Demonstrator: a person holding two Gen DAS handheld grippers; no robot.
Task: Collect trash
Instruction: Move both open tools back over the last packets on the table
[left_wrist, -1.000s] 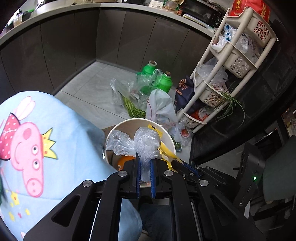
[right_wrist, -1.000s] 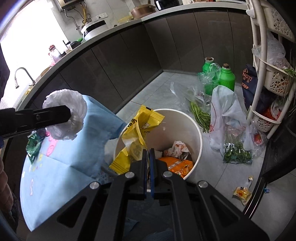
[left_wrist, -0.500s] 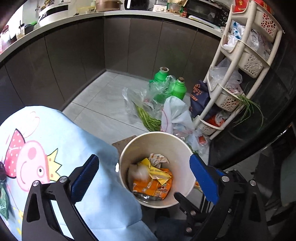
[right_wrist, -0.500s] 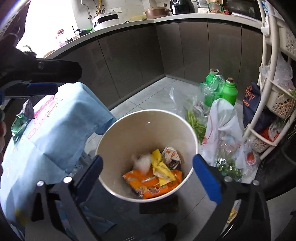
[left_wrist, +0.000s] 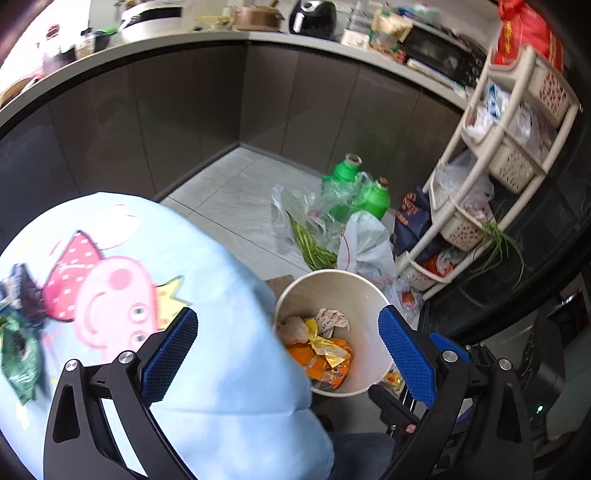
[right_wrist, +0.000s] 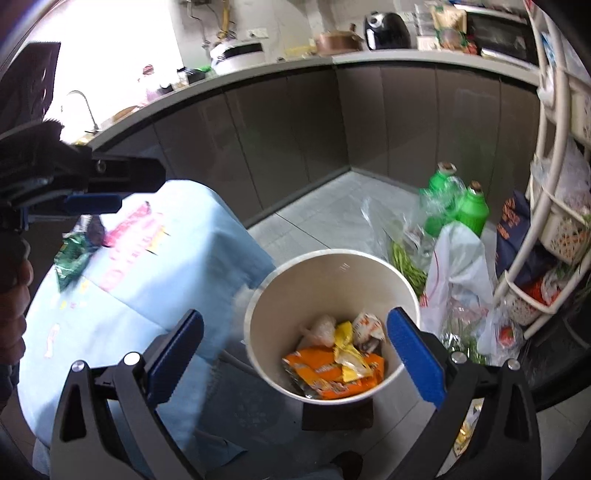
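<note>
A cream round bin (left_wrist: 364, 291) (right_wrist: 291, 280) stands on the floor beside a table with a light blue cartoon cloth (left_wrist: 207, 280) (right_wrist: 192, 258). In the bin lie an orange packet (right_wrist: 325, 373), a yellow wrapper (right_wrist: 345, 341) and a clear crumpled bag (right_wrist: 321, 326). My left gripper (left_wrist: 288, 354) is open and empty above the table's edge and the bin. My right gripper (right_wrist: 295, 354) is open and empty above the bin. A green wrapper (left_wrist: 18, 354) (right_wrist: 70, 254) and a dark wrapper (left_wrist: 24, 295) lie on the cloth at the left. The left gripper (right_wrist: 92, 188) shows in the right wrist view.
Two green bottles (left_wrist: 364, 192) (right_wrist: 458, 203), plastic bags with greens (left_wrist: 306, 236) and a white bag (right_wrist: 458, 269) lie on the floor behind the bin. A cream tiered rack (left_wrist: 491, 155) stands at the right. Dark cabinets (left_wrist: 184, 118) line the back.
Both grippers opened and dropped the clear bag and the yellow wrapper into the bin. Since then both have drawn back and swung left over the table.
</note>
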